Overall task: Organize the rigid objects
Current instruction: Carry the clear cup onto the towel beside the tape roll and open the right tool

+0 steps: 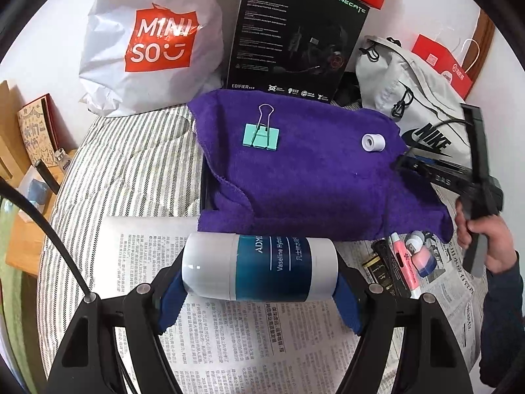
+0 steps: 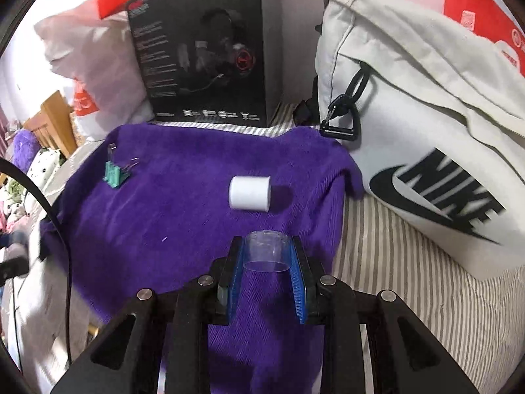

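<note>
My left gripper (image 1: 259, 282) is shut on a white and teal Vaseline lotion jar (image 1: 259, 267), held sideways above a newspaper (image 1: 229, 344). Beyond it a purple towel (image 1: 311, 177) carries a mint binder clip (image 1: 262, 134) and a small white roll (image 1: 372, 142). My right gripper (image 2: 267, 262) is shut on a clear plastic ring (image 2: 266, 251), held over the near edge of the purple towel (image 2: 183, 229). The white roll (image 2: 250, 193) lies just ahead of it and the binder clip (image 2: 115, 174) is at the far left. The right gripper also shows in the left wrist view (image 1: 459, 170).
A Miniso bag (image 1: 154, 46), a black headset box (image 1: 295, 36) and a white Nike bag (image 1: 413, 105) stand behind the towel. Small items, among them a pink tube (image 1: 405, 262), lie on the newspaper at right. A wooden shelf (image 1: 23, 177) is at left. Striped bedding (image 2: 410, 295) lies right of the towel.
</note>
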A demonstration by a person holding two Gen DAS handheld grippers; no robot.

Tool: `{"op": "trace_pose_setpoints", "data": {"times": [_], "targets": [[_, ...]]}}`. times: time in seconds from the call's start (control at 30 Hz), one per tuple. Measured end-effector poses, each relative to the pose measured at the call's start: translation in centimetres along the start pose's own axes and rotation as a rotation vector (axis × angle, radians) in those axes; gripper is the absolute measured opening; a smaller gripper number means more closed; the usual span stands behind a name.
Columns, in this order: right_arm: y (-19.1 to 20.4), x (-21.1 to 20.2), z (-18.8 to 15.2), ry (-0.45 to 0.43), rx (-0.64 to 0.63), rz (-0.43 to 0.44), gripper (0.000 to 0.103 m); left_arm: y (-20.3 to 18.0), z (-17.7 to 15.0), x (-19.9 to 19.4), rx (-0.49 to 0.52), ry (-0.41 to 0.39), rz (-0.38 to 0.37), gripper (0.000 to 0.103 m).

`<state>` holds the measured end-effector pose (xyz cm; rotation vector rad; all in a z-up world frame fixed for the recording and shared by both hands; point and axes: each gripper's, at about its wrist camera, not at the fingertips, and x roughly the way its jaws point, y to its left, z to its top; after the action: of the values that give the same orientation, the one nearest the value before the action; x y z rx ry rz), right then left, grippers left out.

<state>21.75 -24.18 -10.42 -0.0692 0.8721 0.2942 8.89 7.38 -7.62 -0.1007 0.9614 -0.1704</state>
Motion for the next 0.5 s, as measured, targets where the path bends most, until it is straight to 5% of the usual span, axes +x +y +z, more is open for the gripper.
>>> {"op": "trace_pose_setpoints", "data": {"times": [0.5], "targets": [[1.1,3.3,0.7,0.066,-0.080,-0.028,0.027,-0.1,1.3,0.6,0.018,0.012,0.011,0.075]]}}
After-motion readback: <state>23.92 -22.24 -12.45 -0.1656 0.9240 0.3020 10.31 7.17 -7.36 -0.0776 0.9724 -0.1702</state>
